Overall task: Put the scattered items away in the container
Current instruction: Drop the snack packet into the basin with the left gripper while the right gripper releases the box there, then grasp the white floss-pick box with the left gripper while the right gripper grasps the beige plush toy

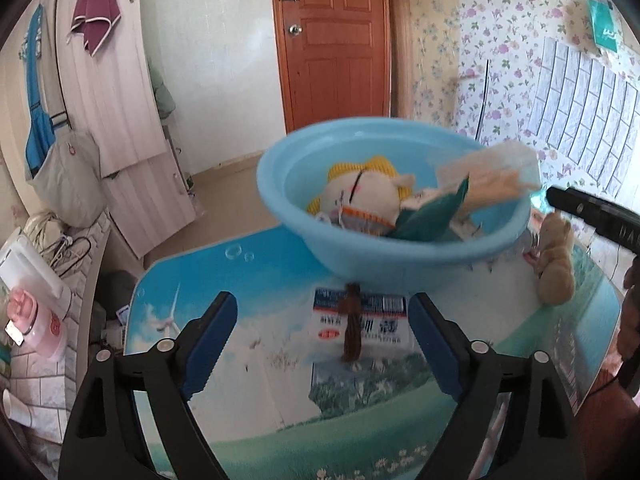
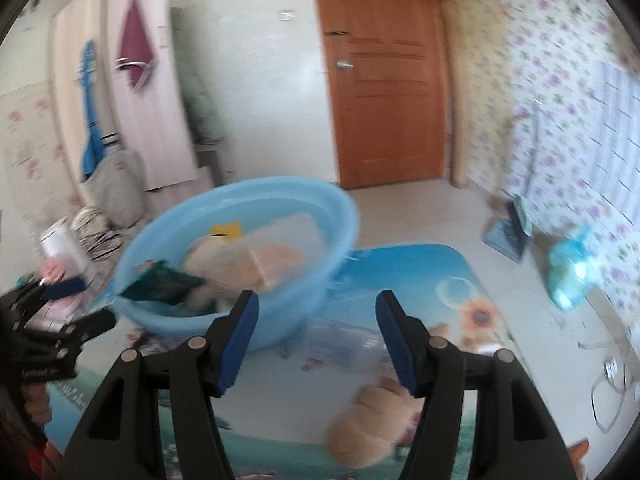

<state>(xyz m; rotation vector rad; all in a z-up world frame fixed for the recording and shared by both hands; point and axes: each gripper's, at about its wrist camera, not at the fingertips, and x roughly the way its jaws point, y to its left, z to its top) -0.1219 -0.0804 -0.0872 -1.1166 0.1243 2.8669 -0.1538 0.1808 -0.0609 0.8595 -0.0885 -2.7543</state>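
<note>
A light blue basin [image 1: 360,256] stands at the far side of the picture-printed table [image 1: 260,280]. It holds a white and yellow plush [image 1: 360,196], a green packet [image 1: 432,216] and a clear bag [image 1: 492,176]. My left gripper [image 1: 320,300] is open just short of a clear labelled packet [image 1: 376,324] that has a brown tassel-like piece [image 1: 352,328] lying across it. Nothing sits between its pads. A tan plush toy [image 1: 556,256] lies to the right of the basin. My right gripper [image 2: 318,298] is open above and behind that tan plush toy [image 2: 368,428], apart from it.
The basin [image 2: 240,312] takes up the table's far left in the blurred right wrist view, with the left gripper [image 2: 52,320] beside it. On the floor to the right lie a dustpan [image 2: 508,232] and a blue bag [image 2: 568,272]. Clutter lines the left wall [image 1: 48,240].
</note>
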